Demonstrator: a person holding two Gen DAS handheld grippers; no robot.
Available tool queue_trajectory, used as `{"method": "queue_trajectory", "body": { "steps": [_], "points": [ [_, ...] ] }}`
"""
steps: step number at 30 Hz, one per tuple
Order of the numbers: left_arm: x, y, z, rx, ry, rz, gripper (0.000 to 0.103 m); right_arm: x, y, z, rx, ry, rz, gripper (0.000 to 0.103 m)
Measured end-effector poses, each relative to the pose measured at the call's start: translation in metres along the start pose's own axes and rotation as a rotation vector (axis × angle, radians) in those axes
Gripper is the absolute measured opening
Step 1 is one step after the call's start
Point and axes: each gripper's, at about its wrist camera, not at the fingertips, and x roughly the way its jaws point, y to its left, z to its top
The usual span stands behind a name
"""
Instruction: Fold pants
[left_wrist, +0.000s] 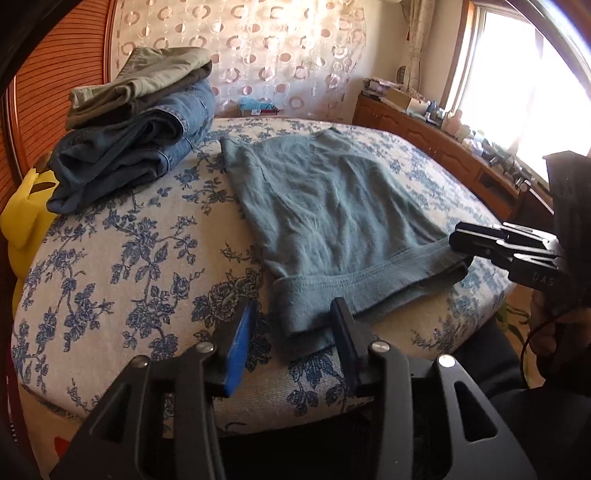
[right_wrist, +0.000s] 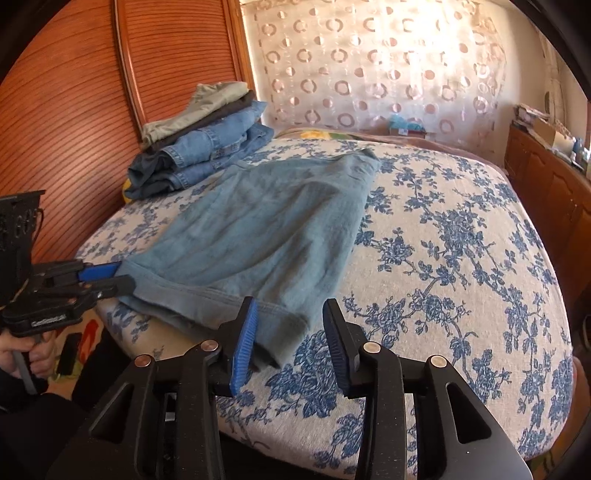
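Observation:
Blue-grey pants (left_wrist: 332, 221) lie flat on the floral bed, waistband end toward me; they also show in the right wrist view (right_wrist: 258, 236). My left gripper (left_wrist: 295, 314) is open, its jaws astride the near left corner of the waistband, not closed on it. My right gripper (right_wrist: 290, 314) is open at the near right corner of the waistband, its left finger over the cloth. Each gripper shows in the other's view, the right one (left_wrist: 458, 240) at the pants' right edge, the left one (right_wrist: 118, 277) at the left edge.
A stack of folded jeans and khaki pants (left_wrist: 136, 122) sits at the bed's far left, seen also in the right wrist view (right_wrist: 207, 144). A yellow object (left_wrist: 26, 218) lies beside it. A wooden cabinet (left_wrist: 443, 147) with clutter runs along the right under a window.

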Motion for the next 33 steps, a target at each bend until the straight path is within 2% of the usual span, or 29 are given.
{"method": "queue_trajectory", "body": {
  "steps": [10, 19, 23, 27, 33],
  "points": [
    [-0.004, 0.004, -0.004, -0.022, -0.02, -0.004, 0.043, 0.016, 0.002, -0.009, 0.007, 0.029, 0.005, 0.037],
    [-0.018, 0.006, 0.009, -0.038, -0.08, -0.007, 0.043, 0.015, 0.002, -0.012, 0.023, 0.029, 0.007, 0.041],
    [-0.008, 0.008, 0.013, -0.047, -0.058, 0.024, 0.043, 0.014, 0.002, -0.014, 0.029, 0.034, 0.005, 0.042],
    [0.004, 0.013, 0.009, -0.073, -0.014, 0.023, 0.043, 0.014, 0.004, -0.015, 0.032, 0.039, -0.004, 0.043],
    [0.006, 0.011, 0.004, -0.071, -0.006, 0.02, 0.041, 0.013, 0.005, -0.016, 0.034, 0.042, -0.006, 0.044]
  ]
}}
